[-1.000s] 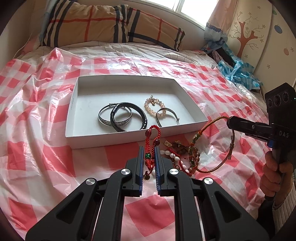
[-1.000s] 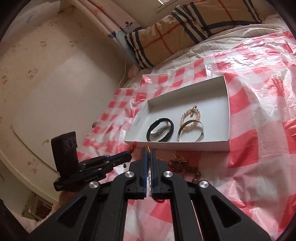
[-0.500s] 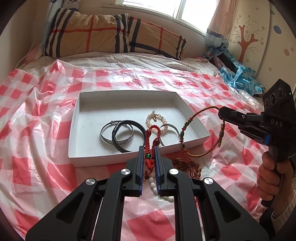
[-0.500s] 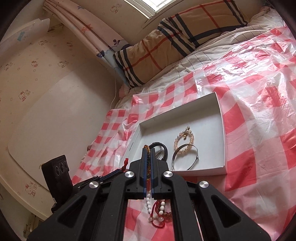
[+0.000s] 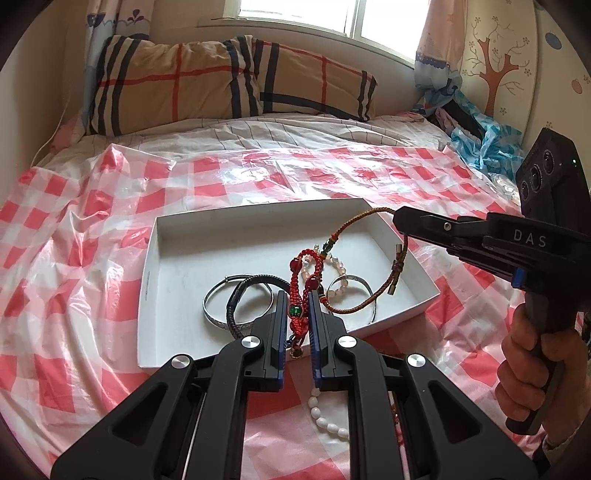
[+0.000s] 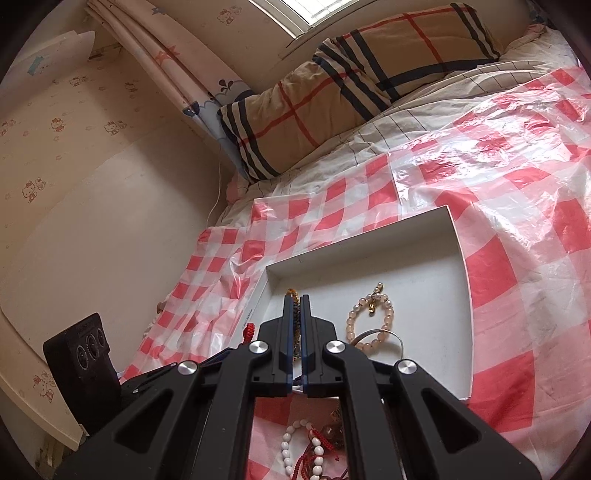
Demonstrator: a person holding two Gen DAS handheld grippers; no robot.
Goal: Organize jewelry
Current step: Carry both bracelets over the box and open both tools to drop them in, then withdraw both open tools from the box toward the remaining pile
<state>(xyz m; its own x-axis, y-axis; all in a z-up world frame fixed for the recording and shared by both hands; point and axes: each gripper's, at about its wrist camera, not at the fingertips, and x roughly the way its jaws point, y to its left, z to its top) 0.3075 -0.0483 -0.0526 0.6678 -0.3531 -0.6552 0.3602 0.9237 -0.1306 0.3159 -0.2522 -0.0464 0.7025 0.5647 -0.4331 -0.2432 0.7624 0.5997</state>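
Pinching between both pairs of closed fingers: red bracelet point(image 5: 300, 284) (left), braided cord bracelet point(image 5: 354, 254) (right), over the tray point(image 5: 147, 295).

Daylight enters from the window point(image 5: 295, 18) at the top of both frames, where the panes blow out to white. The room is bright and evenly lit, with soft shadows. Glare streaks the checked plastic sheet point(image 5: 258, 173) at mid-frame. Fisheye bending curves the edges, and dark vignetting fills the corners. The far right edge seems slightly soft.
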